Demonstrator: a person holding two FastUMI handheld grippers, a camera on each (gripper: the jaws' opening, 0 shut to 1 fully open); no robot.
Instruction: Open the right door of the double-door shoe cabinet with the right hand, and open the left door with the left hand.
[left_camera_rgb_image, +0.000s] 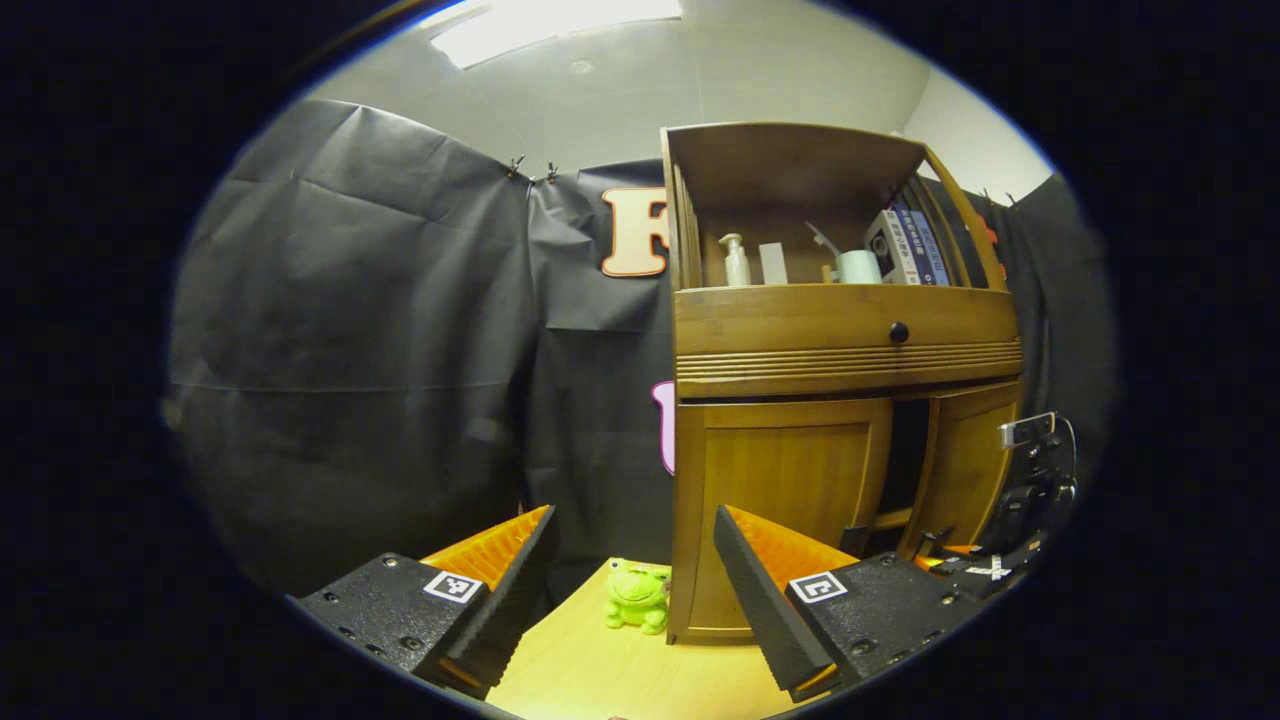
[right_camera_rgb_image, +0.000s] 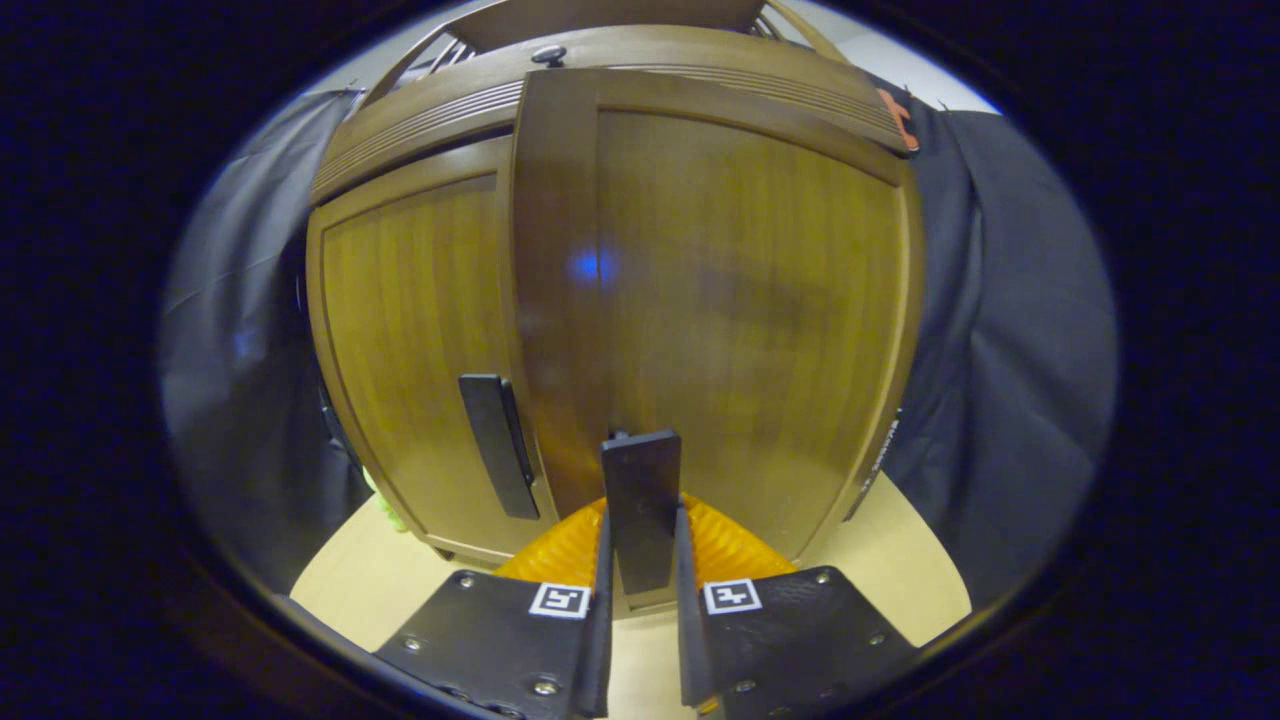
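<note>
The cabinet (left_camera_rgb_image: 840, 400) stood upright on the table (left_camera_rgb_image: 640, 670), its long axis vertical. In the left gripper view its right door (left_camera_rgb_image: 965, 465) was swung partly outward, a dark gap between it and the flat left door (left_camera_rgb_image: 790, 500). The left gripper (left_camera_rgb_image: 635, 580) hung spread wide in front of the cabinet, holding nothing. A green frog toy (left_camera_rgb_image: 637, 597) sat just beside the cabinet's base. Books (left_camera_rgb_image: 910, 245) on its top shelf carried writing too small to read. In the right gripper view, the right gripper (right_camera_rgb_image: 642, 555) was clamped on the right door's vertical handle (right_camera_rgb_image: 642, 500); the left door's handle (right_camera_rgb_image: 497, 445) stood apart.
</note>
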